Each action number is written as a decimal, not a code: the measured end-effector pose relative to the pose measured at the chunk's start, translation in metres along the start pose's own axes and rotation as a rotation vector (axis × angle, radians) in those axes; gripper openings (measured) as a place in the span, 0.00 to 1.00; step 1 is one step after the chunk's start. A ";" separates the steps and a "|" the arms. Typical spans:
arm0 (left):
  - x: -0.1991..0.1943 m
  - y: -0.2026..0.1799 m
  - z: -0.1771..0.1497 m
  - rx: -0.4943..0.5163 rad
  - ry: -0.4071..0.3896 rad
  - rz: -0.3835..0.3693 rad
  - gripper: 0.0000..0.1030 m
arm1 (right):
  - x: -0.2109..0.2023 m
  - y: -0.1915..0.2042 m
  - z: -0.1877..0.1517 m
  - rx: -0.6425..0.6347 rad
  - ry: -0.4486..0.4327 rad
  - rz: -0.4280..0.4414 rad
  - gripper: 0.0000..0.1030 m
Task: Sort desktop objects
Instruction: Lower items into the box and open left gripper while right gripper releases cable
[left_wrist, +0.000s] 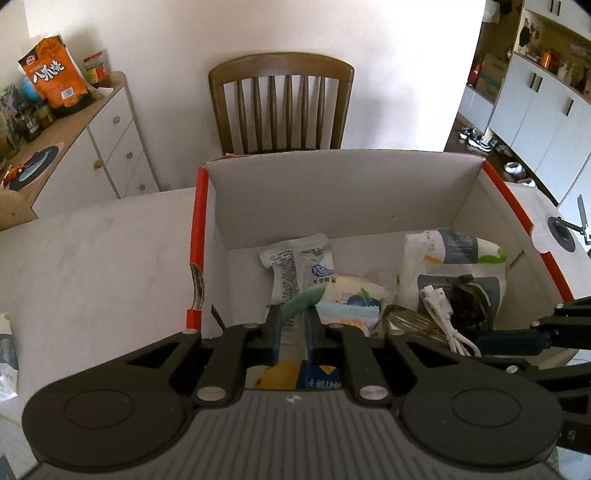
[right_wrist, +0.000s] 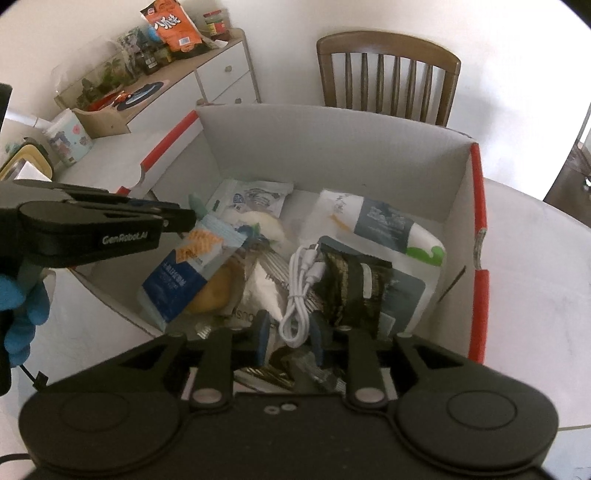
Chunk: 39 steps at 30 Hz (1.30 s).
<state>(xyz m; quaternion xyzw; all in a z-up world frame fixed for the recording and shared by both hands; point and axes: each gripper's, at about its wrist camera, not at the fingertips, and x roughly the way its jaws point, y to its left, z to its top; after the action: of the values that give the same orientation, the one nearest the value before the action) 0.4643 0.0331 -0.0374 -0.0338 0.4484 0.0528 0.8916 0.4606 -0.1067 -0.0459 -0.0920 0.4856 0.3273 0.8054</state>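
Note:
A white cardboard box with red edges (left_wrist: 332, 195) (right_wrist: 332, 147) stands on the table and holds snack packets, tissue packs and a dark packet (right_wrist: 354, 288). My left gripper (left_wrist: 293, 325) (right_wrist: 184, 219) is shut on the top edge of a blue and orange snack packet (right_wrist: 184, 273) and holds it over the box's near left part. My right gripper (right_wrist: 290, 334) sits low in the box with its jaws partly apart around a coiled white cable (right_wrist: 301, 295) (left_wrist: 443, 314). The cable lies between the fingers; no grip shows.
A wooden chair (left_wrist: 280, 107) stands behind the box. A white sideboard (left_wrist: 107, 140) with an orange bag (left_wrist: 55, 74) and jars is at the left. More packets (left_wrist: 7, 354) lie at the table's left edge. A round black stand base (left_wrist: 561, 230) sits right of the box.

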 end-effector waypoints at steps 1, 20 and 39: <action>-0.002 -0.001 0.000 0.000 -0.001 -0.005 0.12 | -0.001 0.000 0.000 0.000 0.000 -0.001 0.24; -0.062 -0.014 -0.017 -0.028 -0.041 -0.107 0.12 | -0.041 -0.004 -0.004 -0.028 -0.066 0.016 0.35; -0.097 -0.017 -0.038 -0.038 -0.076 -0.109 0.71 | -0.061 -0.005 -0.015 -0.029 -0.095 0.010 0.53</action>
<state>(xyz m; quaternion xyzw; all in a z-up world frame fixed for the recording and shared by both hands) 0.3787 0.0059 0.0186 -0.0729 0.4107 0.0138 0.9088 0.4332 -0.1442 -0.0031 -0.0856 0.4424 0.3425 0.8244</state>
